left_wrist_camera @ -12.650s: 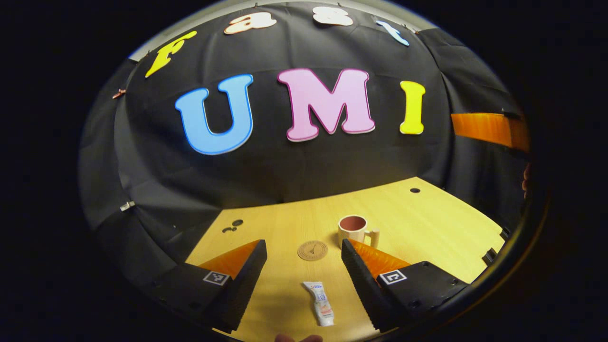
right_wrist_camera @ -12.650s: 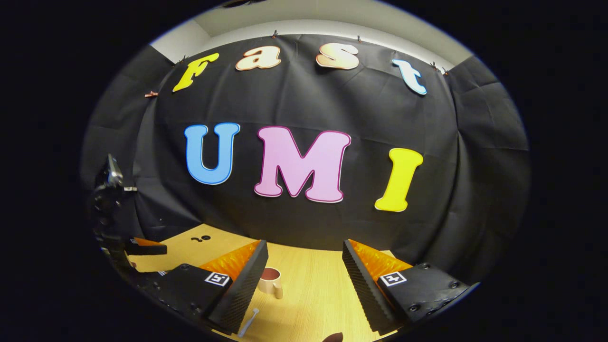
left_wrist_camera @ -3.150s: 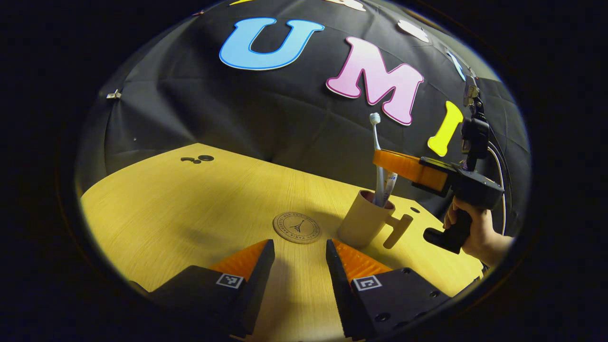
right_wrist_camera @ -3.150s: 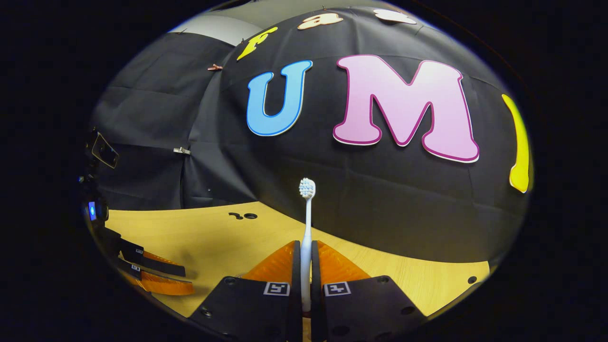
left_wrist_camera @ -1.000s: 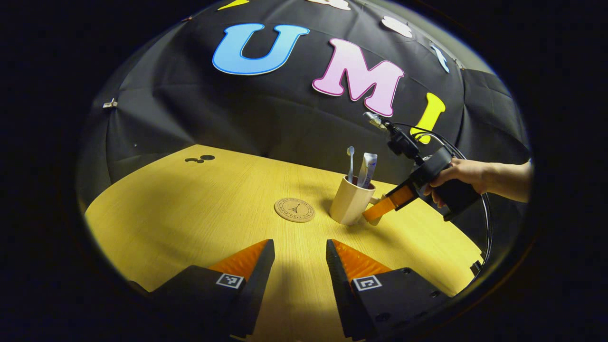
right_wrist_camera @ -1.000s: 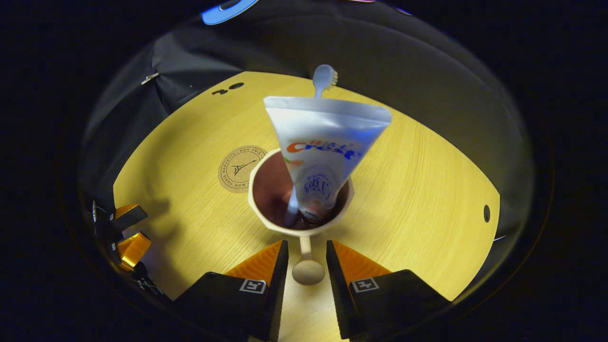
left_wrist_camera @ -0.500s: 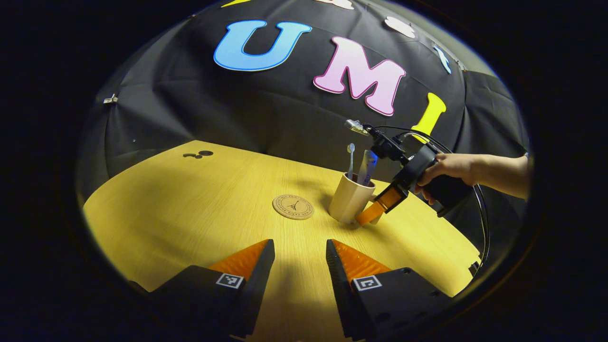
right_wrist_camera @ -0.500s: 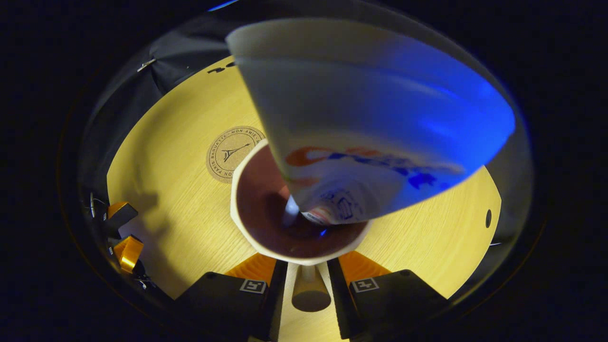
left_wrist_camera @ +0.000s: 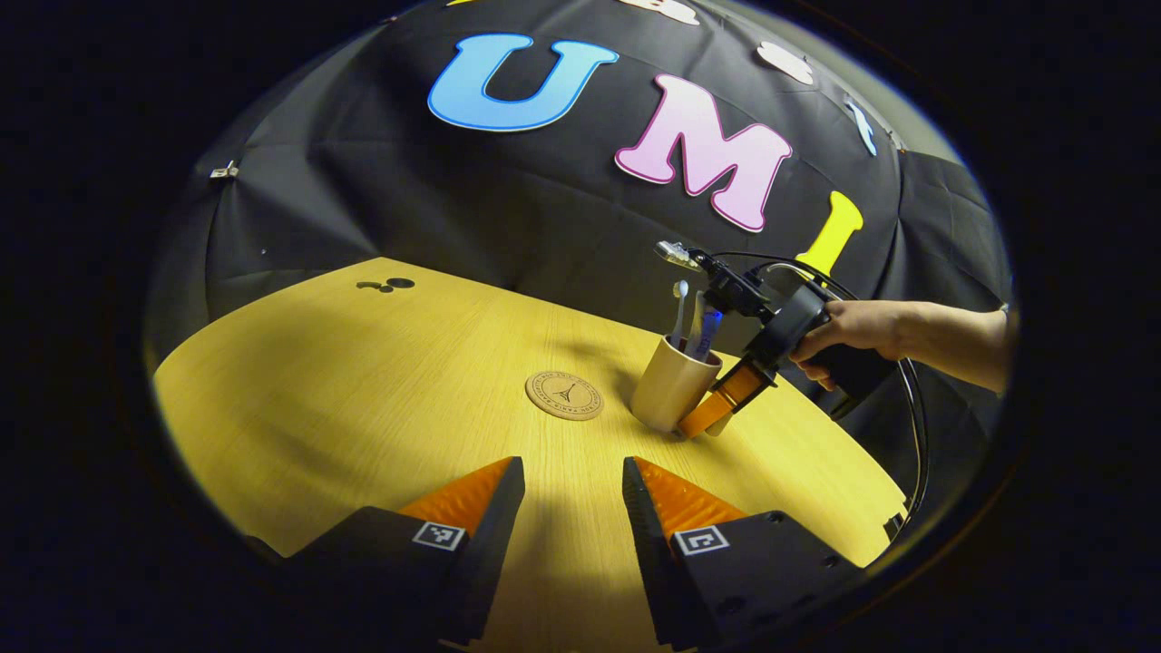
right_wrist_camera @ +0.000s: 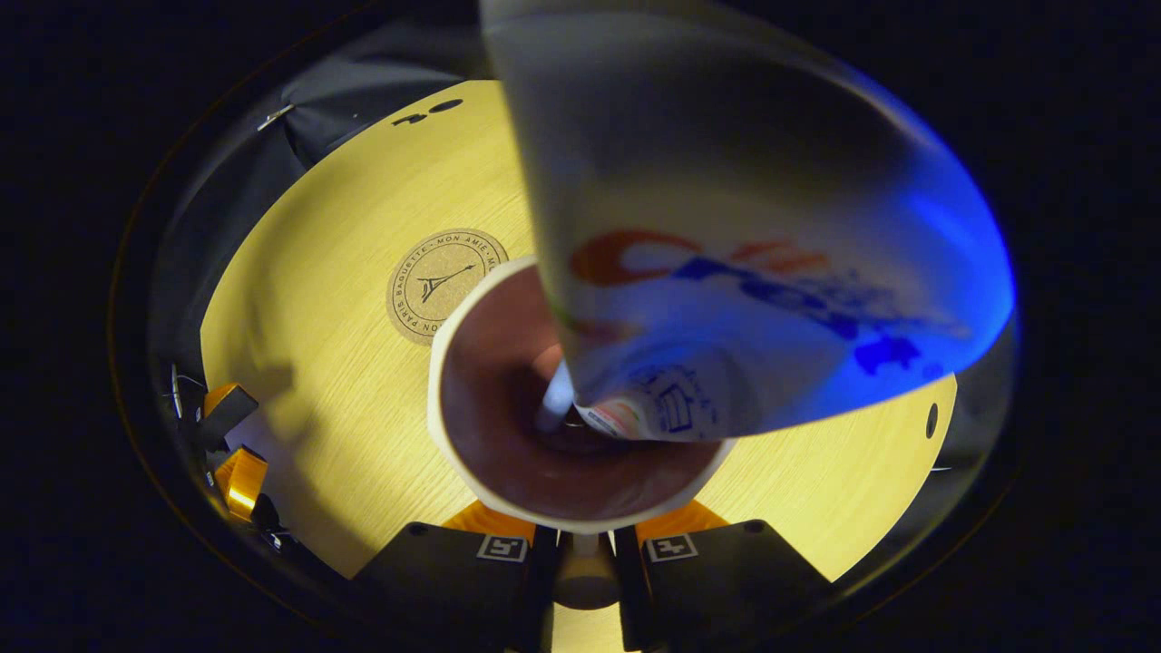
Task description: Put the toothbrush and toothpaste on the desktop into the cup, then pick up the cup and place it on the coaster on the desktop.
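Black cloth walls the booth behind a pale wooden table [left_wrist_camera: 363, 381]. Cup [left_wrist_camera: 673, 385]: beige outside, dark reddish inside, upright on the table, just right of the round cork coaster [left_wrist_camera: 564, 395] in the left gripper view and apart from it. Contents: toothbrush [left_wrist_camera: 679, 313], head up, and toothpaste [right_wrist_camera: 726, 272], cap end down, both leaning inside the cup. Right gripper [right_wrist_camera: 585, 567]: held by a hand [left_wrist_camera: 848, 331], fingers drawn close on either side of the cup's peg handle [right_wrist_camera: 585, 576]; whether both press on it, I cannot tell. Left gripper [left_wrist_camera: 567, 508]: fingers parted with a clear gap, holding nothing, above bare table nearer than the coaster.
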{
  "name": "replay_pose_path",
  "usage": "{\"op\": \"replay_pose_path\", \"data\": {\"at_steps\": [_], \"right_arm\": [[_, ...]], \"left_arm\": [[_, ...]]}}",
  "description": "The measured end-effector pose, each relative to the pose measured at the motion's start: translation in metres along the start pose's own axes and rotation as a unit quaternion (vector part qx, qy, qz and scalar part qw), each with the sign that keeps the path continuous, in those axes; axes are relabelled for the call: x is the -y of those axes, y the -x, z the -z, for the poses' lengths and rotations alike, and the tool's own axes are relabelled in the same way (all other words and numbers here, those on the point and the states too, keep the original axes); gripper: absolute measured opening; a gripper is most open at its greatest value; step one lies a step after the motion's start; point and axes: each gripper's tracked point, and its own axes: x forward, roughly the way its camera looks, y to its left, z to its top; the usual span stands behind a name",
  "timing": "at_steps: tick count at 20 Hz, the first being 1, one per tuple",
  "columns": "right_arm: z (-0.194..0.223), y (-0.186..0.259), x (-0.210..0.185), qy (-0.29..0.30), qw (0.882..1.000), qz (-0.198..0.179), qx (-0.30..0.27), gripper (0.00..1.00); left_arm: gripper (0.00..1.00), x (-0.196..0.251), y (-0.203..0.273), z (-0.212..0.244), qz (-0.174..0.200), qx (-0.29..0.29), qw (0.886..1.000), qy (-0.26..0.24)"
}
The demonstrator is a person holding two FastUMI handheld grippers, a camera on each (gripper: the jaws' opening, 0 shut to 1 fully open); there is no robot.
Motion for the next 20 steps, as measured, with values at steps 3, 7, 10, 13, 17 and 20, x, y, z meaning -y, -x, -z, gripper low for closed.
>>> {"op": "replay_pose_path", "data": {"at_steps": [3,7,10,13,17,20], "right_arm": [[-0.005,0.003,-0.002,0.004,1.000,0.000,0.008,0.32],[-0.021,0.010,-0.014,-0.001,1.000,-0.013,0.029,0.32],[-0.034,0.011,-0.030,0.003,0.999,-0.024,0.037,0.27],[-0.049,0.007,-0.048,0.011,0.998,-0.035,0.041,0.32],[-0.067,0.004,-0.071,0.033,0.998,-0.043,0.040,0.32],[-0.077,0.001,-0.081,0.043,0.997,-0.045,0.039,0.32]], "left_arm": [[0.69,-0.003,0.000,0.000,-0.003,-0.001,1.000,0.004],[0.69,-0.006,0.001,-0.003,-0.005,0.002,1.000,0.010],[0.69,-0.010,-0.007,-0.003,-0.008,0.004,1.000,0.007],[0.69,-0.017,-0.005,-0.004,-0.012,0.003,1.000,0.008],[0.69,-0.033,0.001,-0.007,-0.026,0.009,1.000,0.016],[0.69,-0.041,0.002,-0.009,-0.032,0.010,0.999,0.021]]}}
